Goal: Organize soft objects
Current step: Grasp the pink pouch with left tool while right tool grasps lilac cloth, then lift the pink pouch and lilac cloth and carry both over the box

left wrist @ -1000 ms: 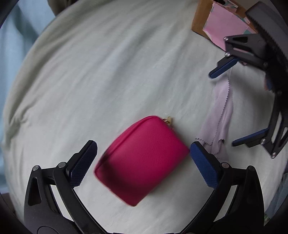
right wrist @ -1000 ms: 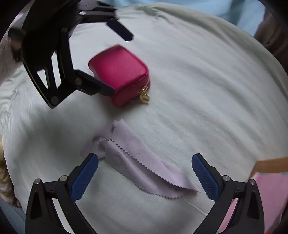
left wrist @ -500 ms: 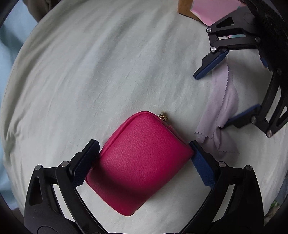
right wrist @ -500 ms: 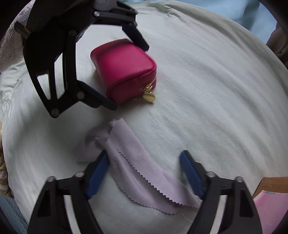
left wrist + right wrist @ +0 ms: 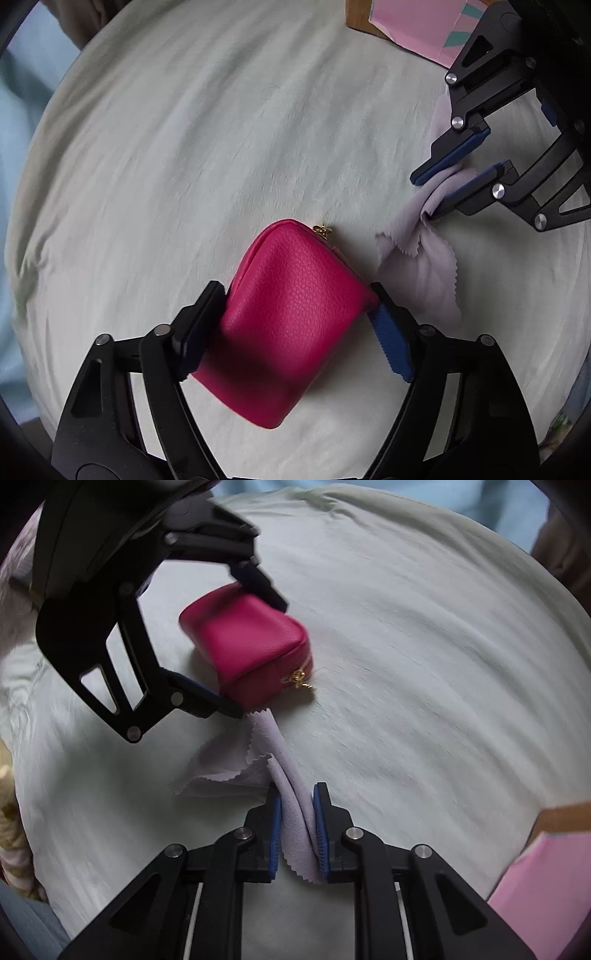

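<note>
A: Entry, left side. My left gripper (image 5: 295,325) is pointing steeply down and closing onto the pink pouch (image 5: 291,332). Both pads are pressing its two sides; the leather is bulging slightly between them. The jaws have just been closing and are standing about half apart, the pouch filling the gap.

B: Where is the pouch sitting?

A: It is lying on the pale green sheet (image 5: 184,147), roughly mid-bed, its gold zipper pull (image 5: 324,232) pointing away from my left gripper. Whether it is lifting off the sheet I cannot tell.

B: And the right side?

A: My right gripper (image 5: 297,805) is also pointing down. Its jaws have just been closing and are now nearly together, pinching the lilac cloth (image 5: 291,794) between the blue pads. The cloth is bunching into a ridge that is running up through the pads; its zigzag-cut edge is showing below them.

B: The rest of the cloth?

A: It is spreading flat on the sheet to the left of the pads in the right wrist view, one corner reaching up just beside the pouch and the lower finger of my left gripper. Touching or not, I cannot tell.

B: Anything else nearby?

A: A brown box (image 5: 364,26) with a pink sheet (image 5: 410,26) in it is sitting at the far edge of the bed, well apart from the pouch.
</note>
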